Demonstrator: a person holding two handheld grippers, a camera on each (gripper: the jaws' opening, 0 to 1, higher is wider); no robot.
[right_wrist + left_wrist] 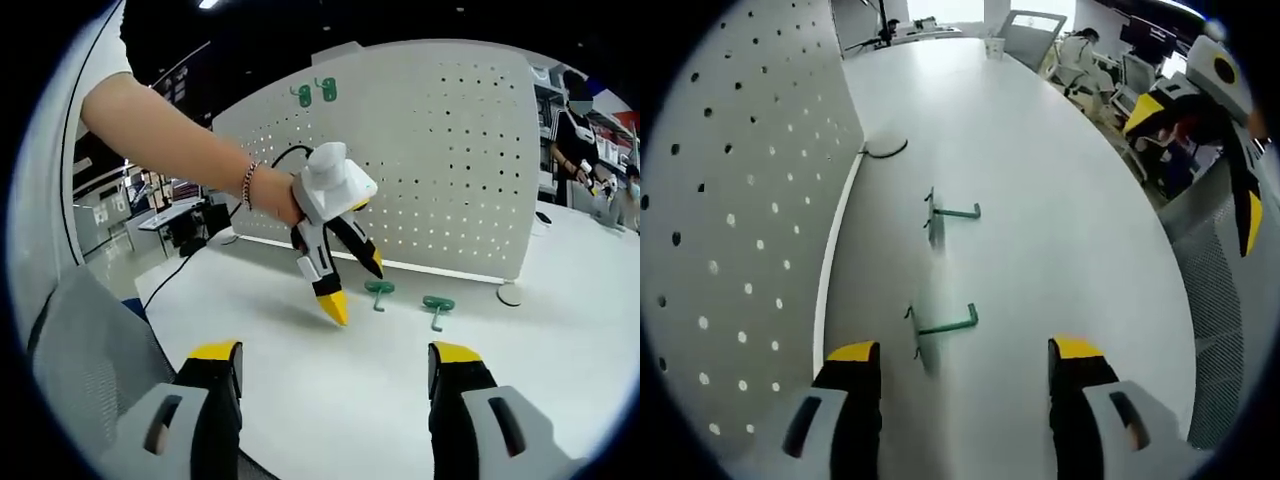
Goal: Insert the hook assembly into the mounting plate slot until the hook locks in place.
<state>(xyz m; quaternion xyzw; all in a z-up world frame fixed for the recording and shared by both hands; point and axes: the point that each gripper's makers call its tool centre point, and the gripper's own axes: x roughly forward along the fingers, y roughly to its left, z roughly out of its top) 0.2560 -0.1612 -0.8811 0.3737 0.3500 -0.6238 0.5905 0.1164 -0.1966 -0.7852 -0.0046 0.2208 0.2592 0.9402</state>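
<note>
Green hooks (945,328) lie free on the tabletop (1060,220) before the pegboard (440,150); left tongs (965,362) and right tongs (335,368) both gape empty, probably ready to pick.

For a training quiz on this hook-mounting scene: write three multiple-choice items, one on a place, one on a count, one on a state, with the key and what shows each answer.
1. Where do the two loose green hooks lie?
A. On the white table
B. On a chair
C. In the left gripper

2. How many green hooks already hang on the pegboard?
A. None
B. Two
C. Five

3. In what state is the left gripper?
A. Shut on a hook
B. Open, holding nothing
C. Shut on a cable

Key: 1 A, both rest on the table beside the pegboard. 2 B, two hung hooks show near its top edge. 3 B, its jaws are spread above the table, apart from the hooks.
</note>
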